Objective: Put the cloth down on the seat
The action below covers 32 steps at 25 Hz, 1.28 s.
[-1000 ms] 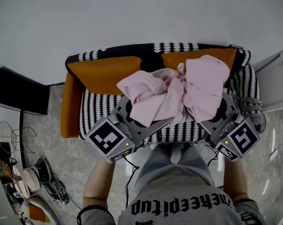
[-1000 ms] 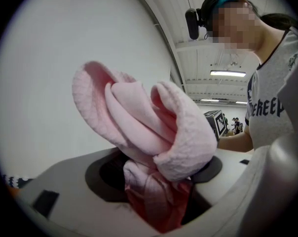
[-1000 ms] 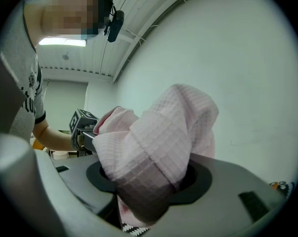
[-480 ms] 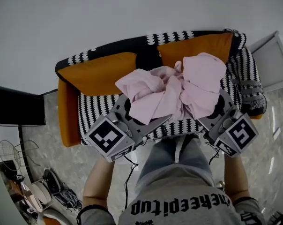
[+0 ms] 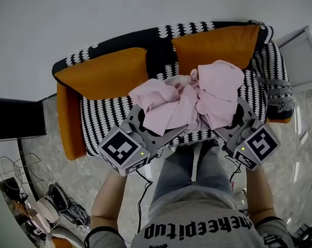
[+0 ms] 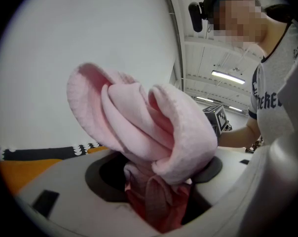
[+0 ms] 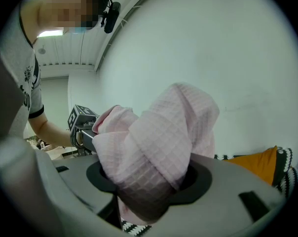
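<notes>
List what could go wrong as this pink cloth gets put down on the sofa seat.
1. The cloth is bunched up and draped over the jaws of both tools. Its folds may snag on the left tool or the right tool when they open.
2. Both tools sit near the front edge of the seat. Released there, the cloth could slide off to the floor.

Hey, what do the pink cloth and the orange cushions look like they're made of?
Pink cloth: soft, matte waffle-weave textile, probably cotton; its small square grid shows in the right gripper view. Orange cushions: plain matte upholstery fabric, no sheen; weave too small to tell.
</notes>
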Available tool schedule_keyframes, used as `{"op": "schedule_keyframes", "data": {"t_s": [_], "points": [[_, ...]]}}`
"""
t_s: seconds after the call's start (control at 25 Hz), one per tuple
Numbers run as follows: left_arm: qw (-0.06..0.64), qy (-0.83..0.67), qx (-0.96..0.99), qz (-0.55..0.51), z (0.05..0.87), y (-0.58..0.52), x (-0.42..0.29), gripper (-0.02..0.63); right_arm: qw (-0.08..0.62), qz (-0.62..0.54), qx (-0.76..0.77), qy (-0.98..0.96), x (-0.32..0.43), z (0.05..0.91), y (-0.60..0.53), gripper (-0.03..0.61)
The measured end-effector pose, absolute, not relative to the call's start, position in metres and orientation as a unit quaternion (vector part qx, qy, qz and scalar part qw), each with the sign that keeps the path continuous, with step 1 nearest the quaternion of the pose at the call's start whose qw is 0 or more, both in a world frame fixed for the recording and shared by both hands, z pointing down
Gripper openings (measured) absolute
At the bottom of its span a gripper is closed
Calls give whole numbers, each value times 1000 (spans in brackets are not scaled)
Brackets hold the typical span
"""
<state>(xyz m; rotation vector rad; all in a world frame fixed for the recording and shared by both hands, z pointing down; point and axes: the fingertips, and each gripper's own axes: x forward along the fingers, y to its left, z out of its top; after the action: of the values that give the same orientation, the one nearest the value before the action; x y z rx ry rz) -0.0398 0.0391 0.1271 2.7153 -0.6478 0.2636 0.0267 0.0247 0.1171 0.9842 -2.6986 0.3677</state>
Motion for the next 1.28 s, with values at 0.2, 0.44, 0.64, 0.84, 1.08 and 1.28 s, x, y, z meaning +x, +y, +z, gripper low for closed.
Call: {"op": "schedule_keyframes", "data": {"t_s": [0.2,0.44,0.64,0.84,1.08,1.28], "points": [[208,-229,944,115,156,42,-35,357,139,147,333,-921,30,148,25,252],[213,-229,942,120,192,37,-34,357,157,173,327,-916,32,181,21,252],[236,-231,935,129,228,33,-33,357,169,198,324,-910,33,220,16,252],[257,-233,927,140,267,34,-29,357,187,221,318,-903,36,260,17,252],[287,-233,915,158,317,43,-34,357,210,252,311,-892,31,310,25,252],[309,-239,906,164,357,43,-36,356,225,268,305,-886,29,351,23,252]]}}
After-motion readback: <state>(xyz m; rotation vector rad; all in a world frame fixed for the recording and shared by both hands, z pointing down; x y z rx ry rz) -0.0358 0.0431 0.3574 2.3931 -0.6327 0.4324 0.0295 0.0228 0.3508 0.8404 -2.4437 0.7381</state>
